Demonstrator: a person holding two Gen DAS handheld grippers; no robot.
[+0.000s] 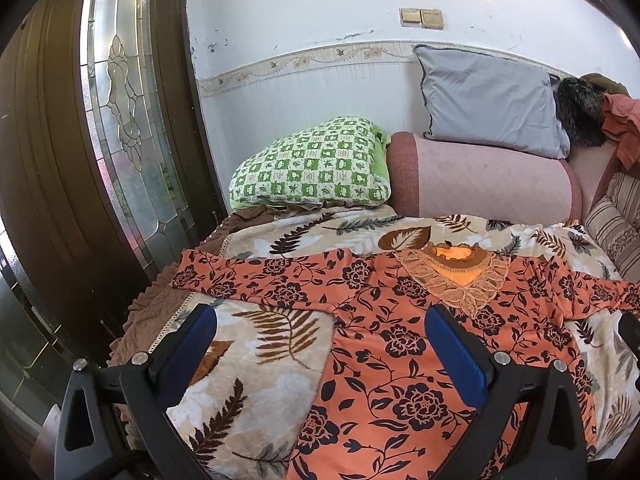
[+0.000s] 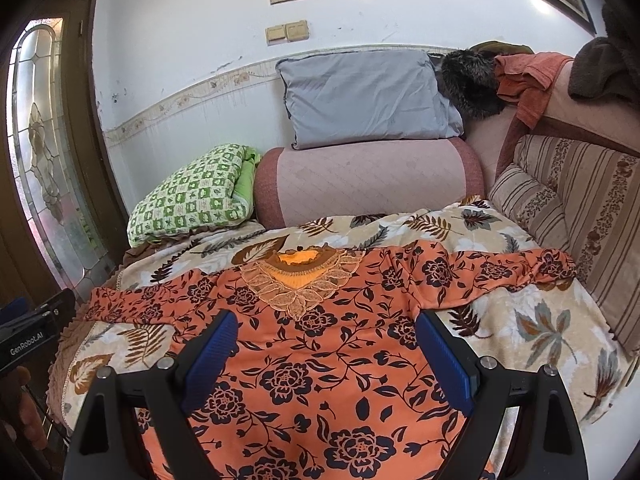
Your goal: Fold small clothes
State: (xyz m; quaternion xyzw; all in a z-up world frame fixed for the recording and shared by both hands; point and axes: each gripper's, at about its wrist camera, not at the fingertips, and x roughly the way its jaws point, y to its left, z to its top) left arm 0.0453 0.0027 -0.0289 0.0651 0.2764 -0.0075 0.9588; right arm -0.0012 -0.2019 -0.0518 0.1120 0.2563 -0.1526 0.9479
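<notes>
Orange floral top [image 1: 400, 344]: spread flat on the leaf-print blanket [image 1: 256, 344], lace collar at frame centre.
Left tongs [image 1: 320, 344]: wide apart, empty, above the top's left edge.
Right tongs [image 2: 326, 350]: wide apart, empty, above its chest.
Right view only: right sleeve [image 2: 520, 270] reaching the striped cushion [image 2: 580, 216].

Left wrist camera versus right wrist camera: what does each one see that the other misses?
Only the left view shows the glass door panel large and close, plus its own left gripper, jaws open. Only the right view shows the striped cushions, the dark garment draped top right, and the right gripper, jaws open. Both share the orange floral top laid flat on the leaf-print blanket, the grey pillow and the green checked quilt.
</notes>
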